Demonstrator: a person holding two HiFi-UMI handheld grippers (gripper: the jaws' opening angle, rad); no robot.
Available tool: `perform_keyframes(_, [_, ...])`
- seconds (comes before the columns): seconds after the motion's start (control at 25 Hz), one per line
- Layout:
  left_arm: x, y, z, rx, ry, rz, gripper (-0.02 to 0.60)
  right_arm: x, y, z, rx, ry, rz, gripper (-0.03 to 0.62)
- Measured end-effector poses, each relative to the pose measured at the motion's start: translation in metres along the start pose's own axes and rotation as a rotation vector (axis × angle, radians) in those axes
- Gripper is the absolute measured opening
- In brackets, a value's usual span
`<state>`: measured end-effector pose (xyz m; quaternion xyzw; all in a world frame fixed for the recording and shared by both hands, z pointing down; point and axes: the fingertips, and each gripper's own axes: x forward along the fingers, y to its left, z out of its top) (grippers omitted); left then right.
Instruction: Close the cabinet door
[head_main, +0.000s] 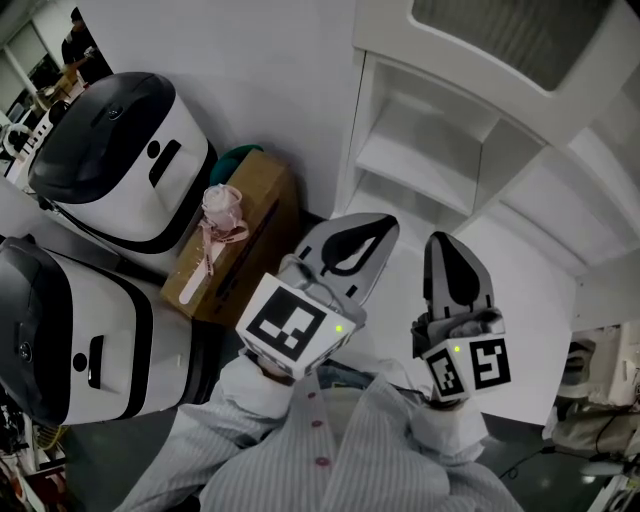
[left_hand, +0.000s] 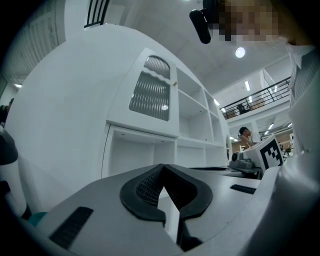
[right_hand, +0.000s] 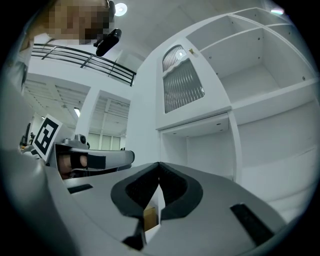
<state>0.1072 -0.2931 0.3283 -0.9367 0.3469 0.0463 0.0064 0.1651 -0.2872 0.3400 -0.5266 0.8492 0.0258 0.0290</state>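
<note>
Facing the white open-shelved cabinet, I hold my left tool and right tool level, each pressed together and empty (blunt tips should suit pushing), below its white ribbed-glass cabinet door, which looks swung outward overhead.

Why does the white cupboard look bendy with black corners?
Left gripper view: the wide lens bows the cupboard into a curve and leaves black corners. Right gripper view: same bowing and black rim, plus a glaring ceiling lamp. Head view: shelves only slant; no black corners.
</note>
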Motion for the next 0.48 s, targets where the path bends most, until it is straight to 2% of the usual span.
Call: perform_keyframes(0.48, [-0.005,0.000,-0.012,0.000,0.027,0.011,0.009,-0.007,-0.001,-0.008,0.016,0.028,-0.010,0.012])
